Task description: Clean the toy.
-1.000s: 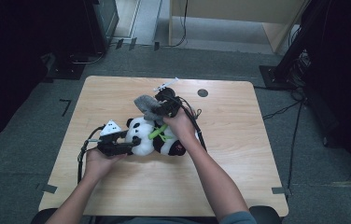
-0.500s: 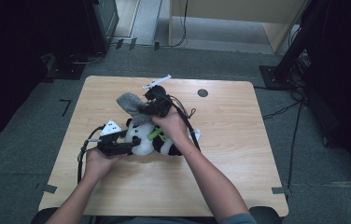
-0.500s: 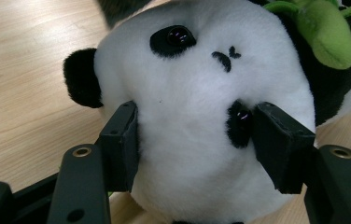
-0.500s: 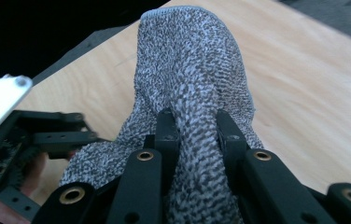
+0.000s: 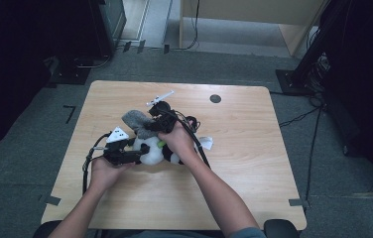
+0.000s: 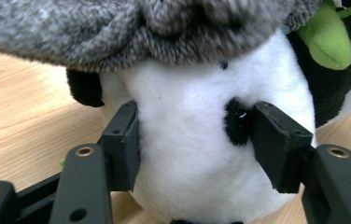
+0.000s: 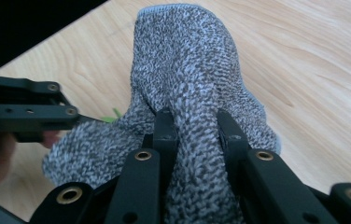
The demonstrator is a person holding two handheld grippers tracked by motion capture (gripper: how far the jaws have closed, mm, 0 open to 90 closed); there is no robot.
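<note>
Left tool (image 6: 190,140): jaws clamp the panda's (image 6: 211,163) white head.
Right tool (image 7: 194,126): pinching the grey hat (image 7: 187,70) over the panda.
Panda: mid-surface (image 5: 254,124), between both hands.

A speckled grey knit cloth (image 7: 187,79) drapes a black-and-white, perhaps green-trimmed, plush panda (image 6: 201,154).

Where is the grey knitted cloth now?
The grey knitted cloth is pinched in the right gripper, lying over the panda toy's head, left of the table's centre in the high view.
</note>
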